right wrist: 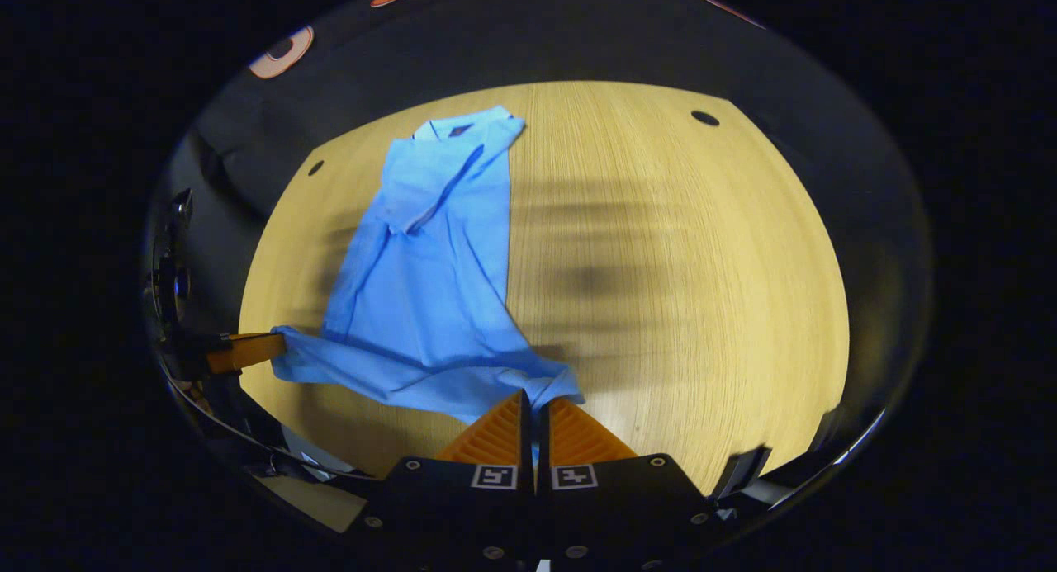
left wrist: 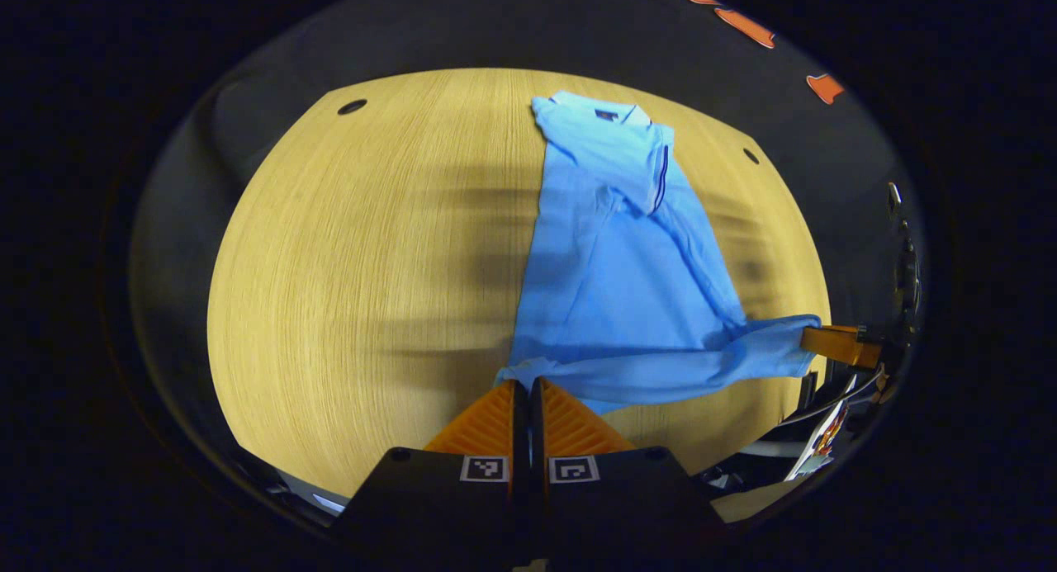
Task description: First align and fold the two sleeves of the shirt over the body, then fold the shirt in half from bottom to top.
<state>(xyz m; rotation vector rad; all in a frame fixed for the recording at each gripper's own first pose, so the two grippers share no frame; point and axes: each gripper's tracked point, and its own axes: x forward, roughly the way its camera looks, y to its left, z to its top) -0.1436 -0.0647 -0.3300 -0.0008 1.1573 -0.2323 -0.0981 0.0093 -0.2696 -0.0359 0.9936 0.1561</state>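
The light blue short-sleeved polo shirt (left wrist: 615, 258) lies on the pale wooden table (left wrist: 355, 267), sleeves already folded in, your left gripper (left wrist: 521, 384) and right gripper (right wrist: 536, 399) each closed on a hem corner: next, carry both evenly toward the collar.
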